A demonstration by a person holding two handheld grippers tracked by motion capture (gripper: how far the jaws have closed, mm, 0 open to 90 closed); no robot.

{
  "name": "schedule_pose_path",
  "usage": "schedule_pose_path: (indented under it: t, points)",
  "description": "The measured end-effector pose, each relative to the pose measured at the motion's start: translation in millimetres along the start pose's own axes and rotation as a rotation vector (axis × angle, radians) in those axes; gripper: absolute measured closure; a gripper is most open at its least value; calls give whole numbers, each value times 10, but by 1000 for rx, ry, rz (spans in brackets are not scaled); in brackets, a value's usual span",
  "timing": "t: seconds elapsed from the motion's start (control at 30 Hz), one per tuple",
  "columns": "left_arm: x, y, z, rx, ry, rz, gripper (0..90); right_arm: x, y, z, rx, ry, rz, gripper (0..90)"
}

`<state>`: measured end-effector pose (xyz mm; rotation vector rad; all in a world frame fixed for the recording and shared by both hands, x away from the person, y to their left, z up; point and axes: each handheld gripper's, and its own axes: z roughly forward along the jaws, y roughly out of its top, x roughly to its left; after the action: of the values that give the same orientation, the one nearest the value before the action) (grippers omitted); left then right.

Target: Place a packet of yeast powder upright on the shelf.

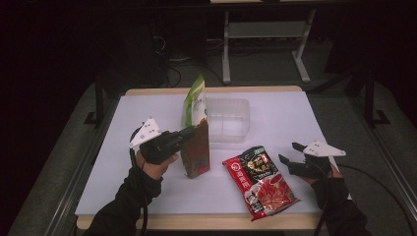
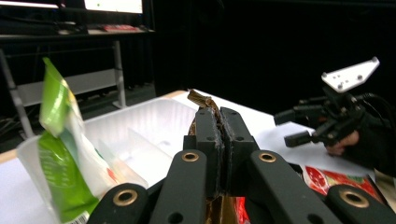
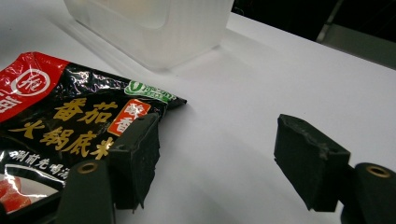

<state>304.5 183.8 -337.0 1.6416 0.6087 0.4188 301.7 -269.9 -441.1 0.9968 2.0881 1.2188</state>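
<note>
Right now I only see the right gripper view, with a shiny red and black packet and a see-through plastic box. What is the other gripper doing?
Observer: The left gripper is shut on the top edge of a brown crinkly pouch, holding it upright just in front of the see-through plastic box.
Operator: Is anything in the box?
Observer: A tall green and white bag stands at its left end, seemingly inside.

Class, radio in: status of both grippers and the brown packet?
Left gripper shut on brown packet, held upright. Right gripper open beside red sauce packet. Green bag leans in clear bin behind.
</note>
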Motion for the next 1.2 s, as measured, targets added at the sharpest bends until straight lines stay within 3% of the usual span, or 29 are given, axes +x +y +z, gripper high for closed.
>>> schedule_pose_path:
  t: [0.13, 0.4, 0.53, 0.83, 1.07, 1.13, 1.2]
  points:
    - [30, 74, -10, -30, 15, -25, 874, -8, -6, -1, 1, -3, 8, 306]
    - [52, 285, 107, -67, 53, -22, 874, -7, -7, 1, 3, -6, 10, 300]
    - [85, 369, 234, -68, 79, -35, 874, -16, -13, -3, 0, -9, 17, 299]
    - [152, 618, 506, -78, 141, -12, 873, -27, -17, -16, -9, -6, 20, 297]
    - [252, 652, 764, -60, 192, -27, 873, -24, -14, -19, -8, -8, 14, 298]
    - [279, 654, 830, -53, 219, -12, 873, -30, -20, -20, -7, -7, 21, 300]
    - [320, 650, 887, -56, 229, -32, 873, -32, -21, -20, -8, -6, 21, 300]
